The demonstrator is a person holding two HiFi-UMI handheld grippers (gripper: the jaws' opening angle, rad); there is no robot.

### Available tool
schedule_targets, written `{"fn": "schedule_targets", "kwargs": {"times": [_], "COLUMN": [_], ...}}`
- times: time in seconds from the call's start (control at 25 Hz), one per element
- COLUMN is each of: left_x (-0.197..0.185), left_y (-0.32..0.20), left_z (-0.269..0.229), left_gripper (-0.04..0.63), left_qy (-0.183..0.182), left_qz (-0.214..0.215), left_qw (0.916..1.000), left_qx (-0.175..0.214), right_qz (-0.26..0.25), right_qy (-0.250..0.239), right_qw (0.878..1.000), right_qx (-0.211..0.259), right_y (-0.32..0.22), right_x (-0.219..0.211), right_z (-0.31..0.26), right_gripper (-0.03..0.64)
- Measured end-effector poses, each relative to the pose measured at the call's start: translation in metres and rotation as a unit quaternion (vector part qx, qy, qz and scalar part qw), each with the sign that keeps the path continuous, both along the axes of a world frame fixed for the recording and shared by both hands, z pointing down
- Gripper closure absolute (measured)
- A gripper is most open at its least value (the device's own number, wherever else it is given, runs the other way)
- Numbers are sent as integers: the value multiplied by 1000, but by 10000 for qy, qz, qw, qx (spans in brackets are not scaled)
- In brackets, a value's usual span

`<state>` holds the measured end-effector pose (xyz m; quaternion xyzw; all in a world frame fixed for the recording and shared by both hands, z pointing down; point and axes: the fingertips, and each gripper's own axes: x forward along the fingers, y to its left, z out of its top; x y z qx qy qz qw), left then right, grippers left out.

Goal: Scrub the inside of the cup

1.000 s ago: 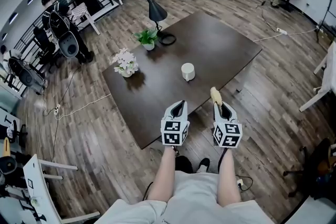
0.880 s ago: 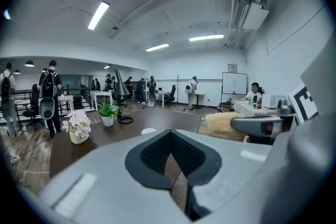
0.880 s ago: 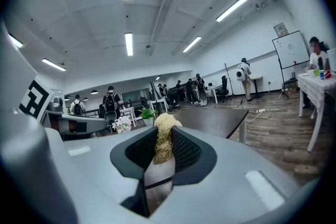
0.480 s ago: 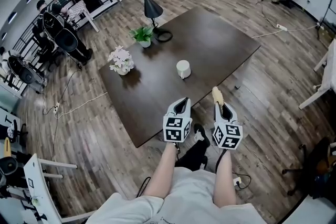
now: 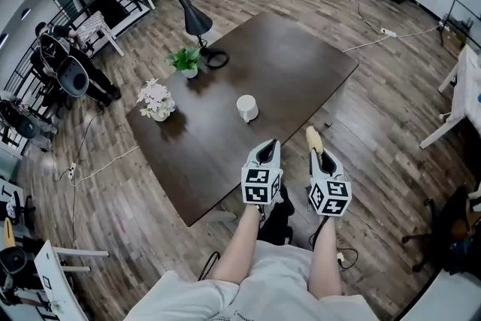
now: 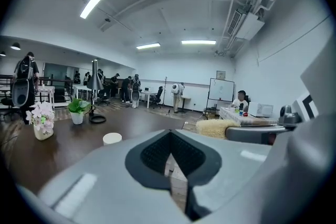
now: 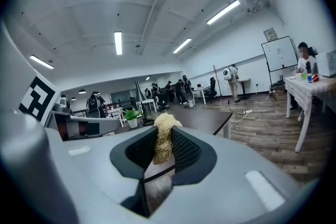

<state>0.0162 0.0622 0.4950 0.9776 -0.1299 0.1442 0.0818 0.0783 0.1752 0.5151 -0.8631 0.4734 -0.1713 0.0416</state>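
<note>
A small white cup stands upright near the middle of the dark table; it also shows low at the left as the cup in the left gripper view. My left gripper is shut and holds nothing, just off the table's near edge. Beside it, my right gripper is shut on a pale fibrous scrubber, whose tuft sticks up between the jaws. Both grippers are well short of the cup.
On the table stand a white flower pot, a green plant and a black desk lamp. Wooden floor surrounds the table. People and chairs are at the far left, and a white table edge is at the right.
The view has shifted: the table and cup now sit further left and slightly lower. Both grippers stay side by side off the near edge, the right still holding the scrubber.
</note>
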Motion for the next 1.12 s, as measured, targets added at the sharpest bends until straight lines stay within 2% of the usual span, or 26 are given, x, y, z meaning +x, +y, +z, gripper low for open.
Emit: {"fn": "schedule_targets", "kwargs": {"times": [0.28, 0.44, 0.6, 0.8, 1.12], "left_x": [-10, -27, -30, -3, 69], "left_y": [-42, -75, -96, -110, -138], "left_z": [4, 9, 17, 17, -3], "left_gripper": [595, 595, 595, 595, 595], "left_qy": [-27, 33, -32, 39, 587], "left_qz": [-435, -729, -836, -758, -1042], "left_qw": [9990, 9972, 9962, 9966, 9917], "left_qx": [-50, -179, -253, -329, -480], "right_qz": [-61, -280, -546, -698, -800], "right_qy": [-82, -128, -82, -95, -134], "right_qw": [9999, 9995, 9984, 9972, 9956], "right_qx": [-26, -71, -141, -238, -461], "right_y": [-19, -45, -70, -91, -104], "right_x": [23, 23, 21, 35, 88], "right_z": [4, 10, 13, 18, 15], "right_gripper": [520, 520, 518, 518, 518]}}
